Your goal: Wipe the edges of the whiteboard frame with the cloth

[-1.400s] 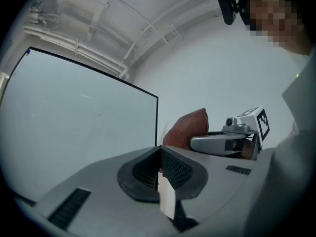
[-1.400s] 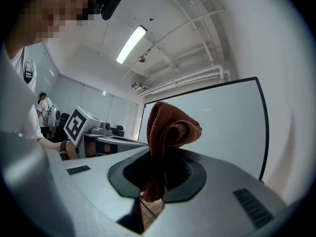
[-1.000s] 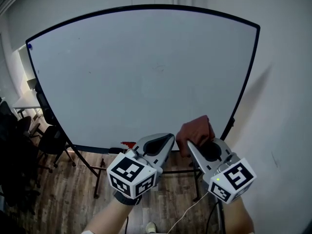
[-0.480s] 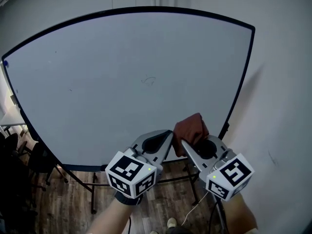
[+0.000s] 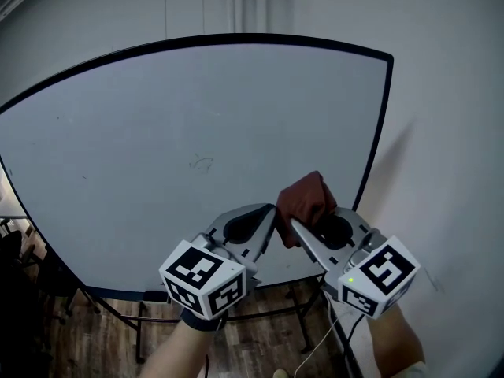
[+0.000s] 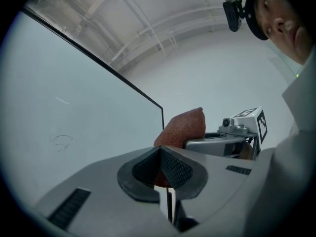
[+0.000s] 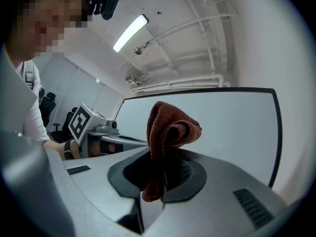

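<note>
Against the wall (image 5: 449,93), whiteboard (image 5: 197,132) fills the head view, dark frame (image 5: 376,132) running down its right side. Left gripper (image 5: 270,211) jaws closed together, empty. Right gripper (image 5: 290,225) jaws pinch brown cloth (image 5: 305,198), bunched upward before the board's lower right, near the frame's right edge.

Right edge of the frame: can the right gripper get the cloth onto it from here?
Probably yes: the right gripper holds the cloth close beside the frame edge, with nothing between them.
</note>
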The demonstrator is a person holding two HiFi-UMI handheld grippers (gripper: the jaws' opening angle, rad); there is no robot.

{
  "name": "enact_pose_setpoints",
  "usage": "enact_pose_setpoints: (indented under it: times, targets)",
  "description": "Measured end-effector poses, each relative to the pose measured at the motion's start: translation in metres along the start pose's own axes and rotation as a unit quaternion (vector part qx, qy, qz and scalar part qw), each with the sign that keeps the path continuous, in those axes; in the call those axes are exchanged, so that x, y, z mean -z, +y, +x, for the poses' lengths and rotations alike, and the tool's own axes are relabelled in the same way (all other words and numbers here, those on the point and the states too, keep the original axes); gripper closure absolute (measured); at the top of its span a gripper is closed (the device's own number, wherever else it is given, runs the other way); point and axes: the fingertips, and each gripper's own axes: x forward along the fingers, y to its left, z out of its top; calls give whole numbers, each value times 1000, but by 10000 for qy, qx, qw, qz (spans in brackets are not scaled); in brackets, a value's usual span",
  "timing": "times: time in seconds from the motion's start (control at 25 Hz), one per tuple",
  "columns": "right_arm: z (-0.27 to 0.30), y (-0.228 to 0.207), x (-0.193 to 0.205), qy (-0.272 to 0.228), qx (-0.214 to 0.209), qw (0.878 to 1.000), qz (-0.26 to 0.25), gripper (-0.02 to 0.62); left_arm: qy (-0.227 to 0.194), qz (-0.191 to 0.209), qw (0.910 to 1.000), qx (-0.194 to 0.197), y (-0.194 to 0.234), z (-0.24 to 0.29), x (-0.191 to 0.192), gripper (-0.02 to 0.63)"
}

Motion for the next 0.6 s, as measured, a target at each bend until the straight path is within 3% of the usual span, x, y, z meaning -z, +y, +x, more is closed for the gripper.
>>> enact_pose_setpoints:
  times: [0.16, 0.6]
  targets:
    - [-9, -38, -12, -120, -18, 9998, -154, 541, -101, 217, 9997, 63, -10, 33, -10, 597]
    - [-4, -59, -5, -370, -41, 9988, -303, 541, -468, 313, 9983, -137, 3, 55, -16, 597]
